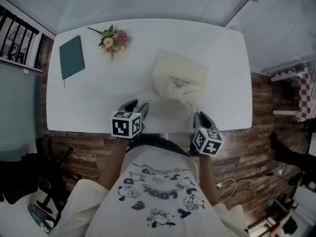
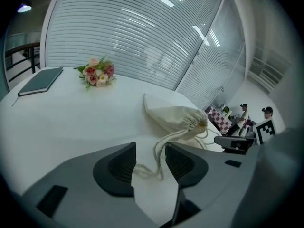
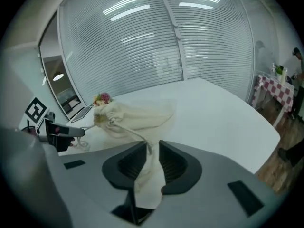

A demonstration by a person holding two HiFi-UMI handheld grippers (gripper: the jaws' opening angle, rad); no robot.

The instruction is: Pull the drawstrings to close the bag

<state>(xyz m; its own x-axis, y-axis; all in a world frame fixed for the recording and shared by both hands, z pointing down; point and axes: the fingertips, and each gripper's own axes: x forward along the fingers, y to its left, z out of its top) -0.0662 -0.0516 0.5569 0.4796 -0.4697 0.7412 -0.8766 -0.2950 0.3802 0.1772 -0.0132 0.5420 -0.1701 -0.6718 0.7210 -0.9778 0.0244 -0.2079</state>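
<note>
A cream drawstring bag (image 1: 177,75) lies on the white table (image 1: 89,102), its gathered mouth toward me. In the left gripper view the bag (image 2: 173,115) sits ahead right, and its drawstring (image 2: 164,144) runs down slack between the jaws. My left gripper (image 1: 136,105) (image 2: 151,163) is open, its pads well clear of the cord. My right gripper (image 1: 202,116) (image 3: 152,163) is at the table's near edge, right of the bag's mouth. The other drawstring (image 3: 128,136) leads from the bag (image 3: 133,118) into its narrow gap. A slit shows between its pads, which do not press on the cord.
A teal notebook (image 1: 71,57) and a small bunch of flowers (image 1: 114,40) lie at the far left of the table. Both grippers hover at the near edge, in front of the person's body. A chequered cloth (image 1: 306,93) shows off to the right.
</note>
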